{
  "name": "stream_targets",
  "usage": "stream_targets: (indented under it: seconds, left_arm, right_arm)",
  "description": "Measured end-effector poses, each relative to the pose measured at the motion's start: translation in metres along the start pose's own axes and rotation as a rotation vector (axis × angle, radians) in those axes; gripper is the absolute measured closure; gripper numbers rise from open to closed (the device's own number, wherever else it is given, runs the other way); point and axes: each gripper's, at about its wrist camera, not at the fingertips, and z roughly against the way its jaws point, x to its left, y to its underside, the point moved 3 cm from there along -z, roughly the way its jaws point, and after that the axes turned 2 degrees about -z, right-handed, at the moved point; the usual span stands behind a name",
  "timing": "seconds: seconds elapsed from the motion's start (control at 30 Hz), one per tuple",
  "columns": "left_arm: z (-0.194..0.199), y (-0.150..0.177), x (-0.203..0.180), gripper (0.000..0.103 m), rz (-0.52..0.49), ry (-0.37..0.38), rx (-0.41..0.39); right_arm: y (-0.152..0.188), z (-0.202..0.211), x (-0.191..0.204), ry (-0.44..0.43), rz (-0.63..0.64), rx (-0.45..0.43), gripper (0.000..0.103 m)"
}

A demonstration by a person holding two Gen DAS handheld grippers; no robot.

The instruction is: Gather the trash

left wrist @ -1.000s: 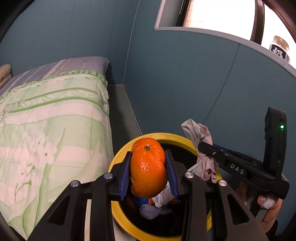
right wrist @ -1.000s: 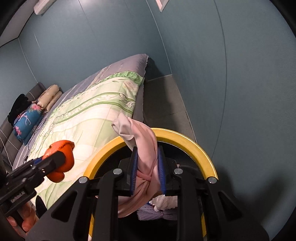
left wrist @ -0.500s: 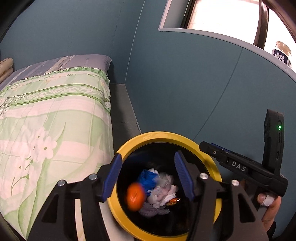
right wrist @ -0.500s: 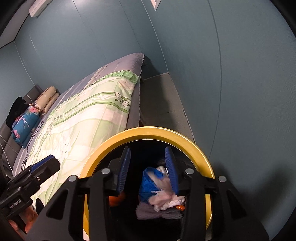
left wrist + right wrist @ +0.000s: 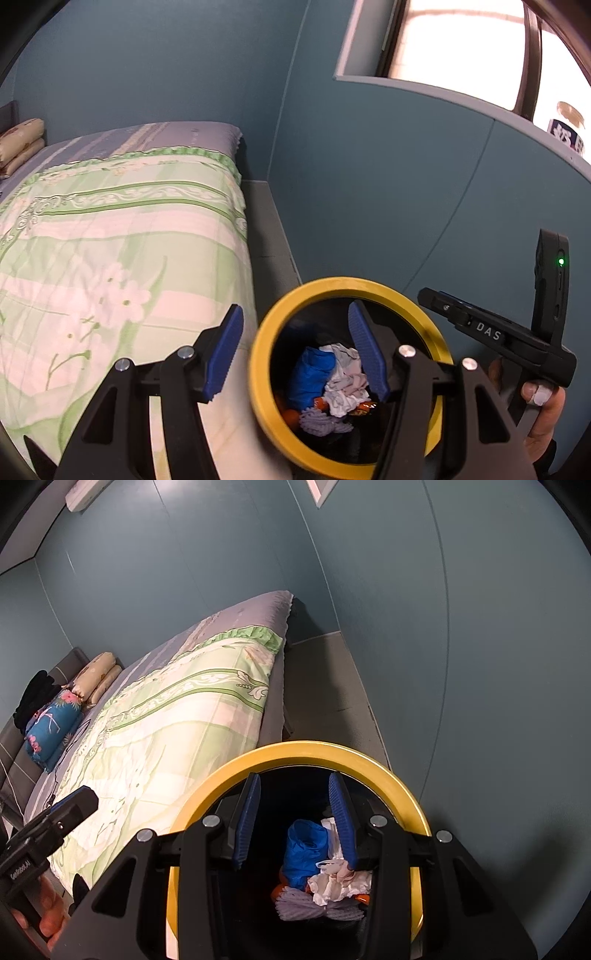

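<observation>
Both loads released since a second ago: orange fruit (image 5: pixel 291 417) and crumpled pink-white cloth (image 5: pixel 341 882) now lie inside yellow-rimmed black round bin (image 5: pixel 349 286), on blue plastic bag (image 5: pixel 304 853) and lilac pleated paper.

Left gripper (image 5: pixel 295 350): jaws parted, nothing between pads, shifted toward green floral bedspread (image 5: pixel 110 240).

Right gripper (image 5: pixel 293 823): jaws parted, empty, above bin mouth.

Likely implication: drop step complete, both tools free for further trash.

Legible writing: "DAS" on right tool body; "GenRobot.AI" on left tool body; white characters on dark-labelled jar (image 5: pixel 567 133) at window ledge, unreadable.

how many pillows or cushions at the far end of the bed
3: two cream pillows stacked against the headboard, and a blue floral cushion in front of them. The dark bundle may hide more.
</observation>
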Motion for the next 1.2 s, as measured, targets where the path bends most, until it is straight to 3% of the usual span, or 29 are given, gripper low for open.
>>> stream_targets:
  seconds: [0.5, 0.57, 0.8, 1.07, 1.2]
  left_arm:
    - [0.07, -0.001, 0.069, 0.047, 0.082, -0.141, -0.117]
    - [0.083, 0.002, 0.081, 0.047, 0.103, -0.167, -0.129]
    - [0.126, 0.008, 0.116, 0.031, 0.163, -0.253, -0.201]
    - [0.172, 0.022, 0.142, 0.015, 0.202, -0.37, -0.285]
    - [0.195, 0.029, 0.149, 0.008, 0.191, -0.428, -0.334]
  right_arm:
    - [-0.001, 0.005, 0.073, -0.117, 0.123, -0.008, 0.062]
    - [-0.001, 0.007, 0.087, -0.136, 0.137, -0.011, 0.053]
    - [0.003, 0.016, 0.136, -0.188, 0.209, -0.03, 0.042]
    - [0.011, 0.028, 0.189, -0.245, 0.264, -0.063, 0.02]
    - [0.017, 0.033, 0.207, -0.201, 0.291, -0.104, 0.013]
